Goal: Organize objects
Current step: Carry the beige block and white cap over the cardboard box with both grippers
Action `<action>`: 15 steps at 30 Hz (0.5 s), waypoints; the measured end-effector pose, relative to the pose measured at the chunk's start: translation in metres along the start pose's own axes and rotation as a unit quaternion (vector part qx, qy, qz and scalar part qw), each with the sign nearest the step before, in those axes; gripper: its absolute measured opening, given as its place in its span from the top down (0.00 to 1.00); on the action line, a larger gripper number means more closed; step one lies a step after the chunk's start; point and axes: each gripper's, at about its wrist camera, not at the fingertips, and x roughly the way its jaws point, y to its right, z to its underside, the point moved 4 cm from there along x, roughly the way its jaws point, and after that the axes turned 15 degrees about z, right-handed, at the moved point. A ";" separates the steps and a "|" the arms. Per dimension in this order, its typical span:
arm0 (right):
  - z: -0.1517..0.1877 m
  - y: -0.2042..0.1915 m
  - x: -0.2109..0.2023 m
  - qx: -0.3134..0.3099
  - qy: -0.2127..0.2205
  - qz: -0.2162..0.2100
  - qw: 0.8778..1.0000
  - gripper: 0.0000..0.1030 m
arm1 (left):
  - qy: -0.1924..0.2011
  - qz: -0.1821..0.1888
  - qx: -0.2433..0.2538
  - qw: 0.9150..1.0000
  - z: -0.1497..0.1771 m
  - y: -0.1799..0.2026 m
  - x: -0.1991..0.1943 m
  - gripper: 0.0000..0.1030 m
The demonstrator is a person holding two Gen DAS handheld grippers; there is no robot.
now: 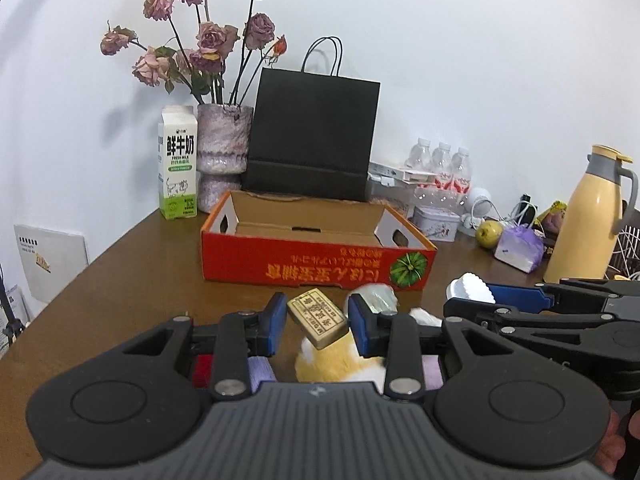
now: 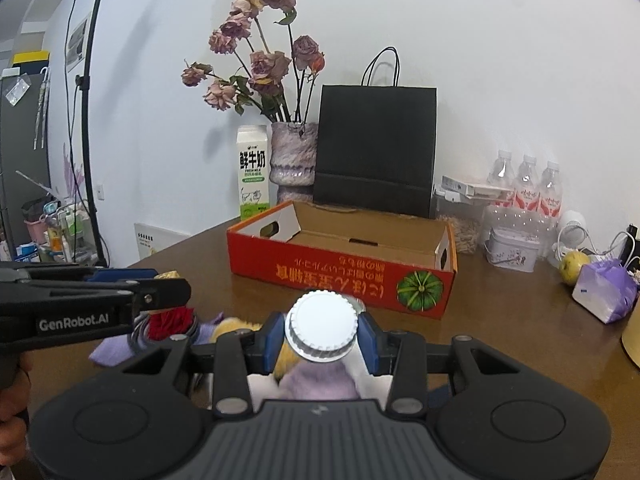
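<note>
My left gripper (image 1: 318, 322) is shut on a small tan block with dark printed characters (image 1: 318, 318), held above a yellow and white plush toy (image 1: 336, 362). My right gripper (image 2: 320, 334) is shut on a jar with a ribbed white lid (image 2: 321, 326); that lid also shows at the right of the left wrist view (image 1: 472, 290). An open red cardboard box (image 1: 316, 268), empty inside, stands just beyond both grippers on the brown table (image 1: 132, 280); it also shows in the right wrist view (image 2: 340, 276). Purple cloth (image 2: 320, 380) and a red fuzzy thing (image 2: 170, 320) lie below the grippers.
Behind the box stand a black paper bag (image 1: 312, 136), a vase of dried roses (image 1: 222, 148) and a milk carton (image 1: 178, 164). At the right are water bottles (image 1: 440, 168), a small tin (image 1: 436, 224), a pear (image 1: 489, 234), a purple bag (image 1: 520, 246) and a yellow thermos (image 1: 588, 216).
</note>
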 end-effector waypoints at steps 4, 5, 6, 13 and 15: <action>-0.011 0.000 0.012 0.002 0.004 0.003 1.000 0.62 | 0.003 0.000 0.003 1.000 -0.010 -0.007 0.010 0.67; -0.013 0.000 0.015 0.003 0.004 0.003 1.000 0.62 | 0.004 0.000 0.004 1.000 -0.012 -0.008 0.014 0.67; -0.014 0.000 0.018 0.003 0.004 0.004 1.000 0.62 | 0.004 0.000 0.005 1.000 -0.014 -0.009 0.016 0.67; -0.027 -0.001 0.042 0.001 0.005 0.006 1.000 0.62 | 0.011 0.006 0.004 1.000 -0.027 -0.017 0.035 0.67; -0.033 -0.001 0.048 -0.001 0.008 0.007 1.000 0.62 | 0.015 0.009 0.005 1.000 -0.033 -0.018 0.041 0.67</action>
